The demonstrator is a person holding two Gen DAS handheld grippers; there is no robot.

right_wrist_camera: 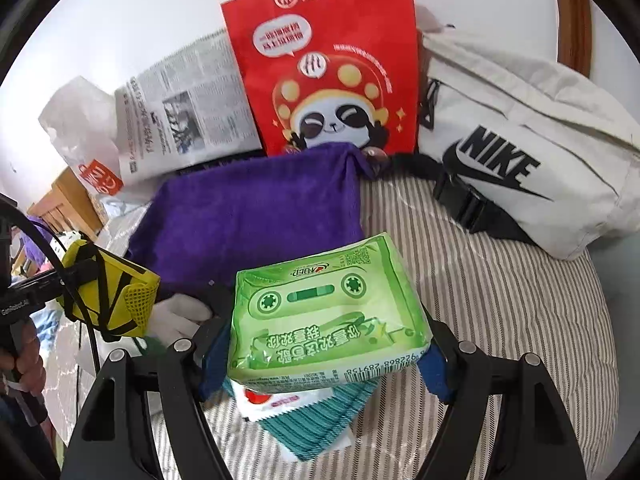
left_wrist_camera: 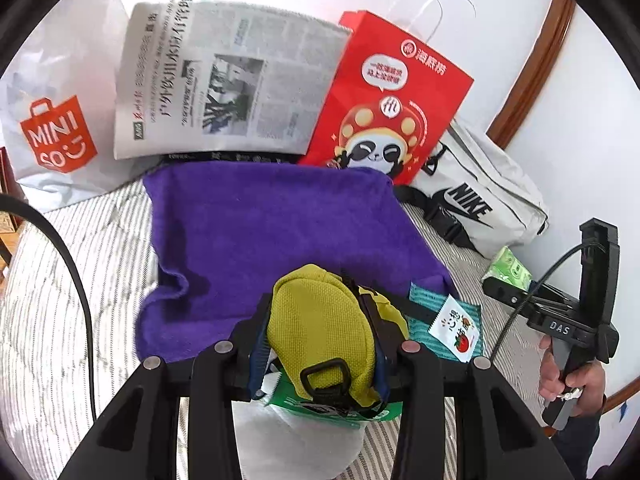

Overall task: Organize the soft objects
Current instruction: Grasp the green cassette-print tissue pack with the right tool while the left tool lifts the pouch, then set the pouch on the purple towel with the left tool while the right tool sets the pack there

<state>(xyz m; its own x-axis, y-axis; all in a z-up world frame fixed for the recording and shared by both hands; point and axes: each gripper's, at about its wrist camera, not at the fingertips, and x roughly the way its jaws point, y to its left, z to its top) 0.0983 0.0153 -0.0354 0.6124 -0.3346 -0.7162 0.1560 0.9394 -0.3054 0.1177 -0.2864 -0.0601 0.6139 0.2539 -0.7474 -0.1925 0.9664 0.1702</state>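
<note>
Left wrist view: left gripper [left_wrist_camera: 320, 344] fingers clamped on the yellow pouch [left_wrist_camera: 324, 332], held above the bed [left_wrist_camera: 60, 300], with the purple towel [left_wrist_camera: 256, 232] at 12 o'clock. Right wrist view: right gripper [right_wrist_camera: 320, 344] fingers clamped on the green tissue pack [right_wrist_camera: 324, 312], red paper bag [right_wrist_camera: 332, 68] at 12 o'clock, white sling bag [right_wrist_camera: 532, 152] at 2 o'clock. Risk, judged: the slick pack film may slip from the pads; the pouch's dangling strap could snag the teal cloth [left_wrist_camera: 440, 320] or sachet [left_wrist_camera: 456, 328] at 3 o'clock.

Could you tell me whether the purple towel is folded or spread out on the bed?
Spread out: the purple towel lies open and mostly flat, edges slightly rumpled.
</note>
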